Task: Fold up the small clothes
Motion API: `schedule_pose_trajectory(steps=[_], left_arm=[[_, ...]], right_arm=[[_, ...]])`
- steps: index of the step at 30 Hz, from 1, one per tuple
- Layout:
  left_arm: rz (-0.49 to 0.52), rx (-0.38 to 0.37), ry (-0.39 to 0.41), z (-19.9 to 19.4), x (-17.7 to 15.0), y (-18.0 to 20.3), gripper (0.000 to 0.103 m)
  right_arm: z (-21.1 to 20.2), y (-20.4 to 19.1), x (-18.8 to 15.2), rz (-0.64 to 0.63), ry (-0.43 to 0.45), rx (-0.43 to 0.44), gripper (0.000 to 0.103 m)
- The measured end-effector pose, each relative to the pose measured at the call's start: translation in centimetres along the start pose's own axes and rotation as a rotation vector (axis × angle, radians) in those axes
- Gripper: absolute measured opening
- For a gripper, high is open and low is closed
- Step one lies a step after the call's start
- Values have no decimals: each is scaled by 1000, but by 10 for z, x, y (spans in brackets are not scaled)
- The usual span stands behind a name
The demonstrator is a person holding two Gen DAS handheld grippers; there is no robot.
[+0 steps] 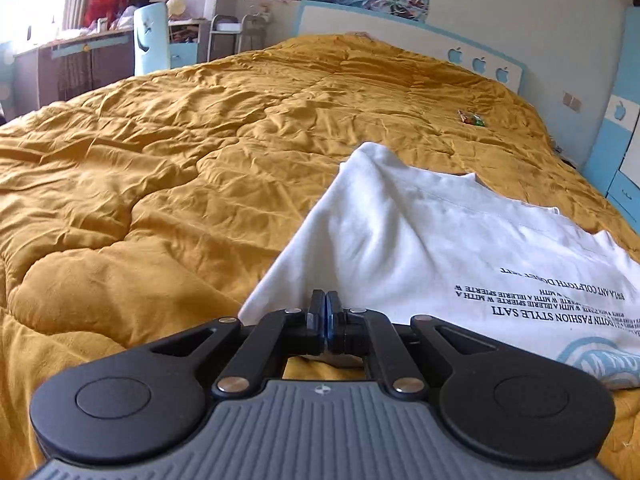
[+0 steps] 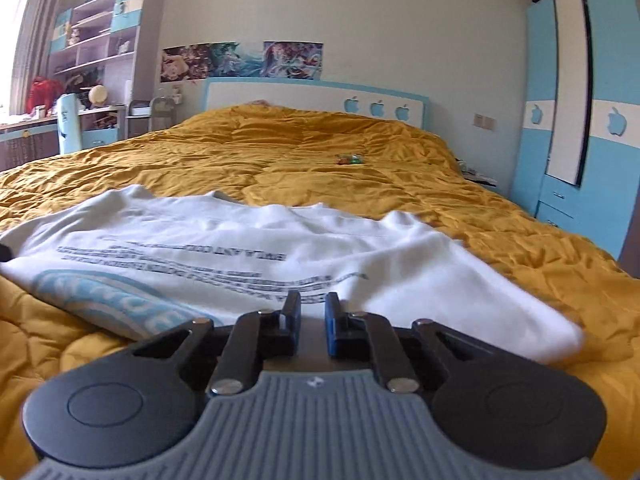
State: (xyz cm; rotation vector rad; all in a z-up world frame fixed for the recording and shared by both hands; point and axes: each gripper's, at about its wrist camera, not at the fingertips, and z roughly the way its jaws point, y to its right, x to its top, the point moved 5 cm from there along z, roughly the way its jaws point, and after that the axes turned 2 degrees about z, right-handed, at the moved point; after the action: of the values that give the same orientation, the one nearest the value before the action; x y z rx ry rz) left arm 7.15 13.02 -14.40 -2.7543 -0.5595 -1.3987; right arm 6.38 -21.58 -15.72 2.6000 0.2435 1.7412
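Observation:
A white T-shirt point(image 1: 432, 240) with black lettering and a light-blue print lies on the mustard-yellow quilt point(image 1: 160, 168). My left gripper point(image 1: 326, 300) is shut on the shirt's near left hem, and the cloth rises in a ridge away from it. In the right wrist view the same shirt point(image 2: 248, 248) spreads across the bed. My right gripper point(image 2: 313, 306) is open by a small gap at the shirt's near hem, with white cloth just beyond the fingertips. Whether cloth sits between its jaws is hidden.
A small green and red object point(image 1: 472, 119) lies far up the bed, seen also in the right wrist view point(image 2: 349, 159). A white and blue headboard point(image 2: 316, 98) is behind. A blue wardrobe point(image 2: 576, 120) stands right. A desk, shelves and chair point(image 1: 150, 40) stand left.

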Motion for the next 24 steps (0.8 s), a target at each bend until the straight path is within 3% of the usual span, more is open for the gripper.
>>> schedule_pose_trajectory(steps=[1,2,4,5,6,10,11,14,18,19,21,24], left_arm=[[-15,4,6,-1,1,-5,6],[-9,78,22,-4,2,-10,6],[-9,132,27,-4,3,-21,7],[-30,163,20,-3,2,-28,12],[-55,184,7,-1,0,-36,11],[-113,115,6,-1,-2,-49,7],[-104,110,12,-2,-2,-47,7],[-74,126,12,-1,-2,-43,7],[-59,136,2,3,-2,-41,7],[-53,140,0,3,-3,-40,7],[-38,145,-2,3,-3,-39,7],[-29,154,0,6,-6,-38,7]], right_arm=[[-1,16,-2,9,-1,-31,0],[-1,28,-4,15,-2,-65,0],[-2,46,-6,29,0,-88,0],[-2,53,-7,35,1,-113,0],[-2,60,-8,34,3,-170,0],[-5,89,-9,98,-4,-281,0],[-6,95,-9,95,-9,-338,0],[-11,113,0,194,-9,-397,4],[-15,115,31,332,67,-296,8],[-12,109,41,341,85,-256,16],[-4,93,57,339,96,-154,34],[22,60,72,251,74,-34,35]])
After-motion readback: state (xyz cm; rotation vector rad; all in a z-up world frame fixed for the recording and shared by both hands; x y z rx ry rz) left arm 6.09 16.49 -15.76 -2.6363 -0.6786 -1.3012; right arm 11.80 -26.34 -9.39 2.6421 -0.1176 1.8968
